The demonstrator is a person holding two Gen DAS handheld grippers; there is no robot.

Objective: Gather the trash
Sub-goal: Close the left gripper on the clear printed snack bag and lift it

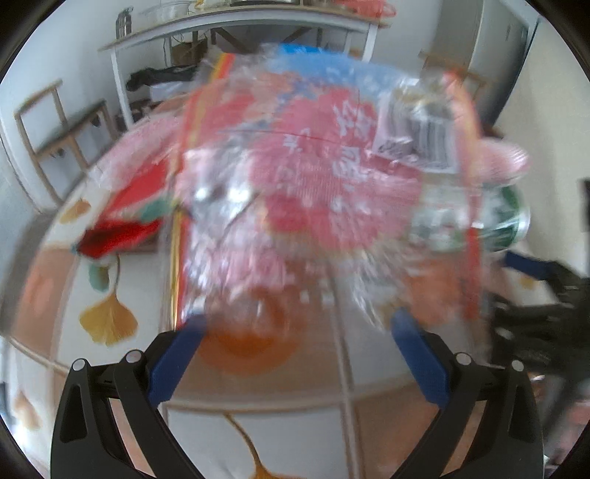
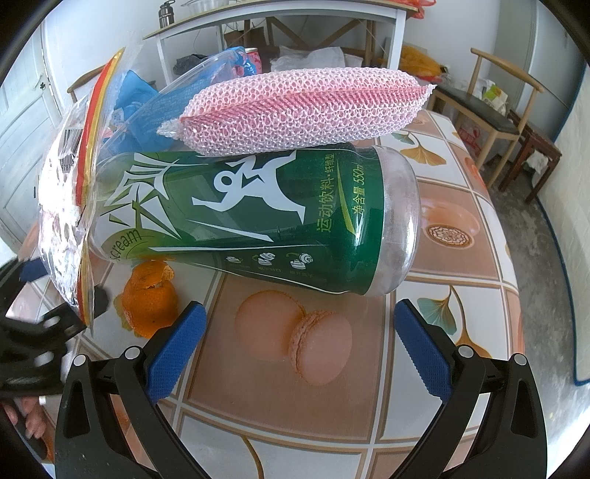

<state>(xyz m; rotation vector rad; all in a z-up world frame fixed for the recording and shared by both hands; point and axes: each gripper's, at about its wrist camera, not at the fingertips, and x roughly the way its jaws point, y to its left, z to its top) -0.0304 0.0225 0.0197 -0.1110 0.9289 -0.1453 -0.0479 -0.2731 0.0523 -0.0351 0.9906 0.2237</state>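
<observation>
A crinkled red and clear plastic wrapper (image 1: pixel 313 177) with a barcode fills the blurred left wrist view. Its lower edge hangs at the tips of my left gripper (image 1: pixel 298 320), whose fingers stand wide apart and open. An orange peel (image 1: pixel 250 335) lies on the table under it. My right gripper (image 2: pixel 300 307) is open just short of a green drink bottle (image 2: pixel 250 217) lying on its side. A pink mesh sponge (image 2: pixel 295 110) rests on the bottle. The same wrapper (image 2: pixel 70 206) stands at the bottle's left end, above the orange peel (image 2: pixel 151 302).
A clear plastic container (image 2: pixel 177 95) with blue packaging sits behind the bottle. A red item (image 1: pixel 118 232) lies to the left on the patterned tablecloth (image 2: pixel 461 206). A white shelf table (image 2: pixel 280 18) and wooden chairs (image 2: pixel 497 110) stand beyond the table.
</observation>
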